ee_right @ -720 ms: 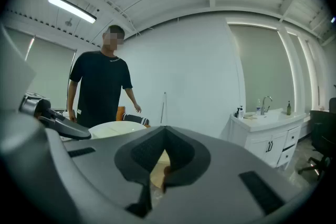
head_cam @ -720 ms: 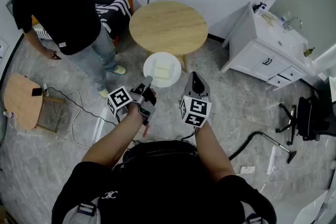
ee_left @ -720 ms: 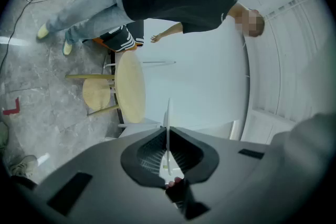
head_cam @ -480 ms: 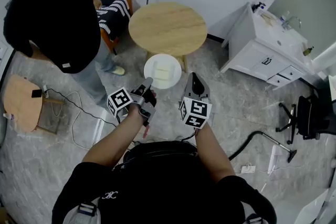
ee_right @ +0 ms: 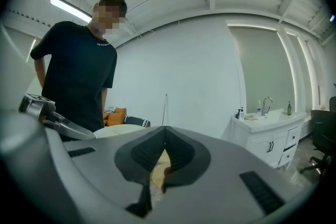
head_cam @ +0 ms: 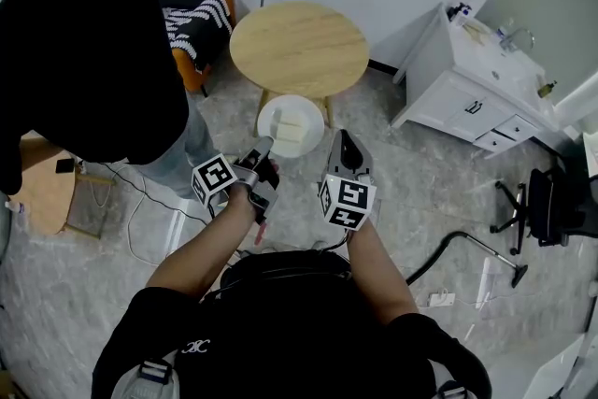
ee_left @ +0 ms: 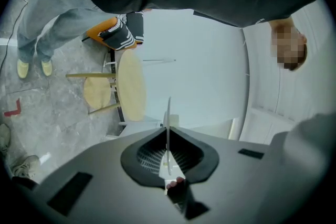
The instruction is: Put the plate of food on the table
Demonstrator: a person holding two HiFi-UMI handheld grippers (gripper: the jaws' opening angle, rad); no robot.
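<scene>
A white plate [head_cam: 290,124] carrying a pale slice of food hangs in the air just in front of the round wooden table [head_cam: 299,47]. My left gripper [head_cam: 267,145] is shut on the plate's near rim. In the left gripper view the plate [ee_left: 168,115] shows edge-on, clamped between the jaws, with the table [ee_left: 131,86] beyond it. My right gripper [head_cam: 343,139] hovers to the right of the plate, shut and holding nothing. From the right gripper view [ee_right: 164,129] the plate [ee_right: 119,131] lies to its left.
A person in a black shirt [head_cam: 84,61] stands close at the left. An orange chair with a striped cushion [head_cam: 198,14] sits behind the table. A white sink cabinet [head_cam: 476,93] stands at right. A small wooden stool [head_cam: 37,182] and a cable lie at left.
The person in black has stepped nearer and now fills the upper left. The plate and both grippers have hardly moved.
</scene>
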